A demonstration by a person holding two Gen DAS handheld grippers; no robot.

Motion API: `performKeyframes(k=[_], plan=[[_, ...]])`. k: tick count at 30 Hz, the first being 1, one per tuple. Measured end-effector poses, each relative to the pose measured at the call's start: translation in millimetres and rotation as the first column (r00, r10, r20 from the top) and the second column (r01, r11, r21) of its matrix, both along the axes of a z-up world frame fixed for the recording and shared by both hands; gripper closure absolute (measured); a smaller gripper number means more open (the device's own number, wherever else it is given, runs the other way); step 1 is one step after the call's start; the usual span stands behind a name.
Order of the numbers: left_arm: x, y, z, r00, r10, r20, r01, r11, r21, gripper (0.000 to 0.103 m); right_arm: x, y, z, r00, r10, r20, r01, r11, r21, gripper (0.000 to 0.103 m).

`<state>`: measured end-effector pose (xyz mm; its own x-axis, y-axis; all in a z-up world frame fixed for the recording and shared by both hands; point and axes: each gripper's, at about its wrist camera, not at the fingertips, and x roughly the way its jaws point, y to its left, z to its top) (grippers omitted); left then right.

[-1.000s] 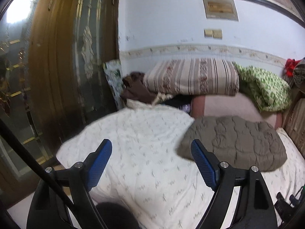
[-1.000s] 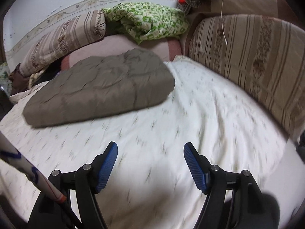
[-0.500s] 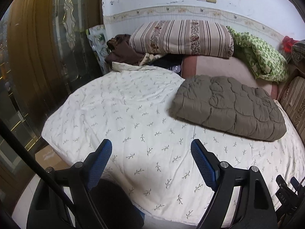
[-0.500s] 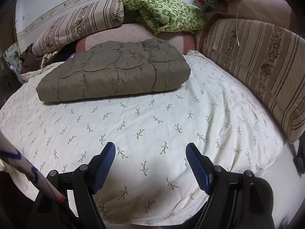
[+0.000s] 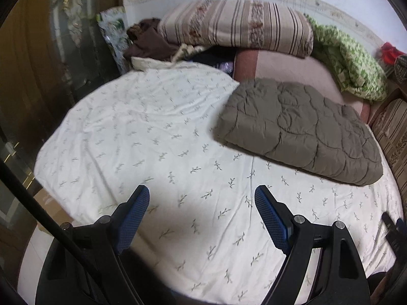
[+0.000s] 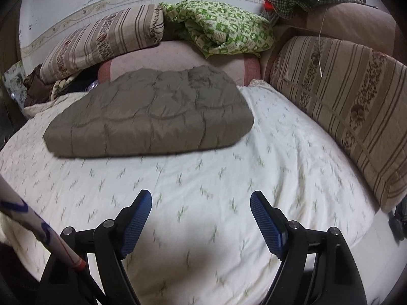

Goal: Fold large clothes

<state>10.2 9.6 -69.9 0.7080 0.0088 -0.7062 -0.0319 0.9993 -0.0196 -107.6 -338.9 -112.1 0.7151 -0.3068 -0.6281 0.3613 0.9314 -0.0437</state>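
A grey-brown quilted garment (image 5: 300, 129) lies folded in a thick flat bundle on the far right part of the bed; it also shows in the right wrist view (image 6: 150, 117). My left gripper (image 5: 202, 193) is open and empty, above the near part of the white leaf-print sheet (image 5: 152, 137), well short of the garment. My right gripper (image 6: 201, 198) is open and empty above the sheet (image 6: 279, 157), in front of the garment and apart from it.
A striped bolster (image 5: 236, 25) and a green patterned blanket (image 5: 348, 58) lie at the head of the bed. A striped cushion (image 6: 343, 101) lines the right side. A wooden and glass cabinet (image 5: 38, 63) stands left. A brown cloth heap (image 5: 150, 40) sits by the bolster.
Both cameras have tilted down and moved in toward the bed; the bed and the garment now fill more of each view. Both grippers stay open and empty.
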Motion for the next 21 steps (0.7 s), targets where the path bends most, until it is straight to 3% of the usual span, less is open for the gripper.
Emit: performKeyframes(k=[8,11,16,21], plan=[[101,-8,-10,0.999,0.016,-0.050,-0.015,1.000,0.014,0.019,72,-46,26,0.997,-0.051,0.061,0.055,0.997,-0.054,0.016],[148,-5,-13,0.997,0.042,-0.066,-0.043,0.999,-0.014,0.019,101,-72,33,0.993,-0.088,0.076,0.092,0.994,-0.059,0.013],[226,-1,-33,0.990,0.026,-0.135,-0.046,0.988,-0.147,0.019,158,-135,28,0.988,-0.146,0.051,0.145,0.989,0.030,0.009],[285,-3,-64,0.979,-0.119,-0.164,0.061,0.943,-0.326,0.019,201,-188,2,0.992,-0.122,-0.024,0.124,0.987,0.105,0.006]])
